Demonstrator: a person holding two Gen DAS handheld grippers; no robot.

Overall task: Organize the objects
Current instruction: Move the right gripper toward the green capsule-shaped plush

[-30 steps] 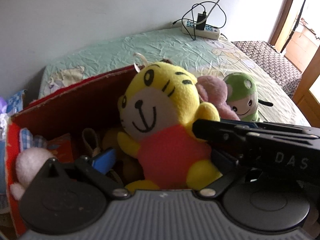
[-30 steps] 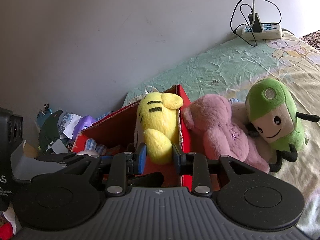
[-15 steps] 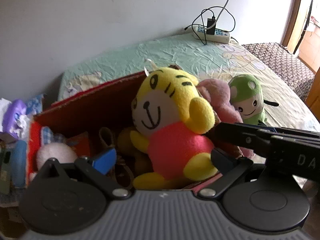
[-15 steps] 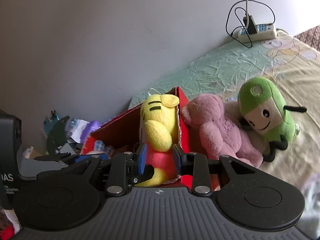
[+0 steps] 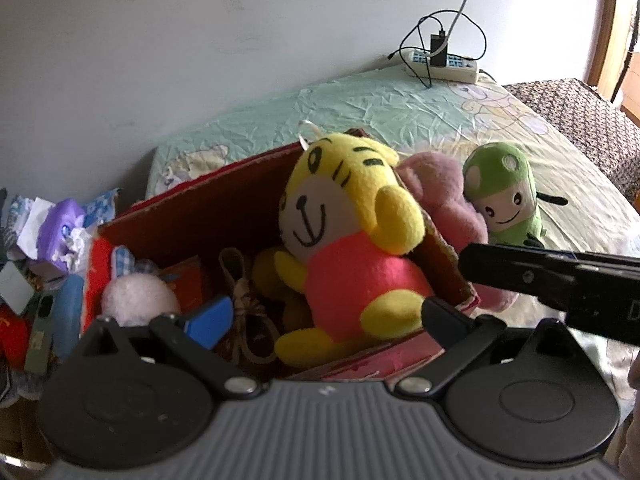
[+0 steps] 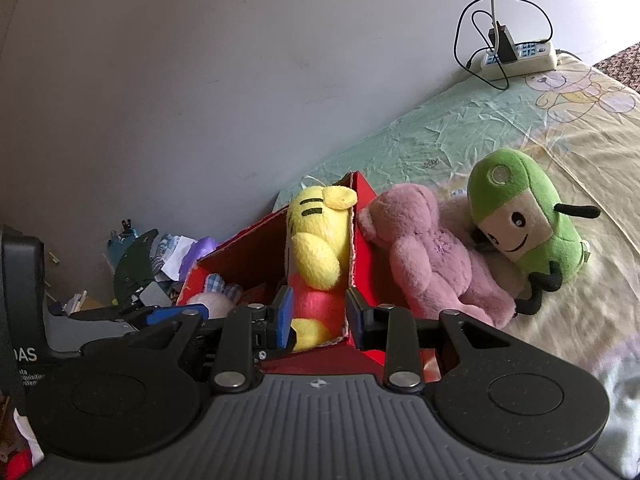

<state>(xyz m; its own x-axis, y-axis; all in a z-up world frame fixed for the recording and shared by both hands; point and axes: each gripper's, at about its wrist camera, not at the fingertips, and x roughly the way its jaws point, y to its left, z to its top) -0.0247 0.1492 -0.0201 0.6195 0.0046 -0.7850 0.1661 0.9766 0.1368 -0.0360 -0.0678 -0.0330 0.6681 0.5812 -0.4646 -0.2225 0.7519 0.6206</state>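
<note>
Left wrist view: yellow tiger plush (image 5: 352,236) sits upright in the right end of the red box (image 5: 192,216), leaning on the box's right wall, other small toys beside it. Left gripper (image 5: 324,320) has jaws wide apart, nothing between them. Pink bear (image 5: 444,192) and green plush (image 5: 504,196) lie on the bedsheet (image 5: 360,112) just outside the box.

Right wrist view: right gripper (image 6: 318,316) has jaws partly apart, with the tiger's red belly and the box wall seen through the gap. No pad contact visible, so I read it as not clamped. Bear leans against the box's outer wall, touching the green plush.

Handling guess: all plush, so light, soft, squashy, not fragile, not slippery. Pinch bear at a limb or the torso; deep bite, since stuffing gives.
</note>
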